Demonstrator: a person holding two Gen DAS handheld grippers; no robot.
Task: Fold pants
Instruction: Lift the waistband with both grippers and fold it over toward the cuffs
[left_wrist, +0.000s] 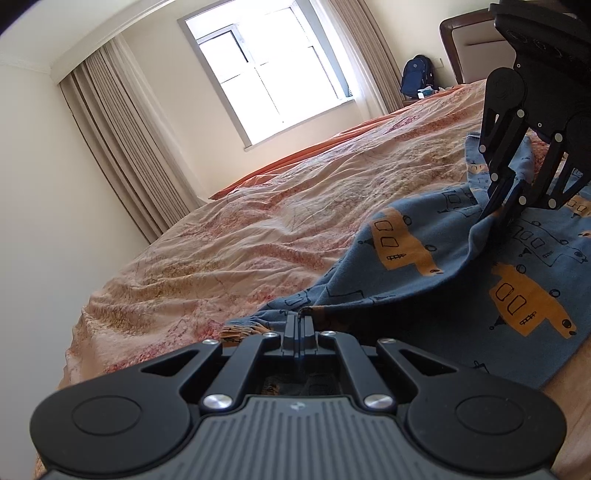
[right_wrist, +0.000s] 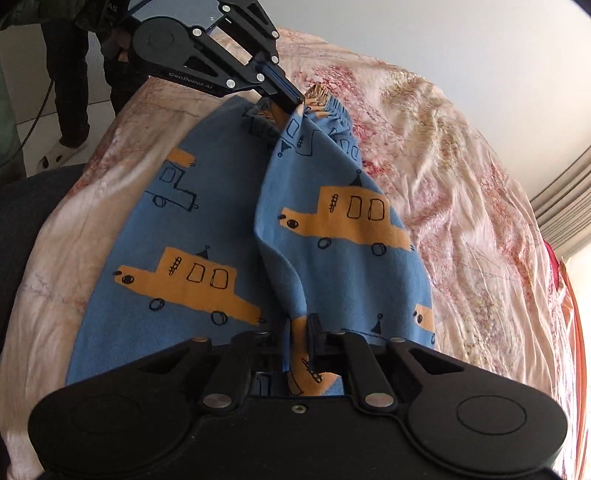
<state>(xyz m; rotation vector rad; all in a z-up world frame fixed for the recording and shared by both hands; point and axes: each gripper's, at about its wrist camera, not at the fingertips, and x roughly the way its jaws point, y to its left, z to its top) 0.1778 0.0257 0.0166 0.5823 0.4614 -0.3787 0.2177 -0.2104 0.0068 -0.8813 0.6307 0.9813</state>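
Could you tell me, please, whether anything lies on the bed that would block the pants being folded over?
Nothing visible does. Both tongs, left and right, are already shut on the pants, and the bedspread around them shows only wrinkles, no other objects.

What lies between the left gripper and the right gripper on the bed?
In the right wrist view, a raised ridge of the blue pants runs from the left gripper to the right gripper, both pinching it.

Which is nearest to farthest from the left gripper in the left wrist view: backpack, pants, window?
1. Pants, pinched in the left gripper, spreading right.
2. Window, far wall, upper middle.
3. Backpack, far right corner; too close to call against the window.
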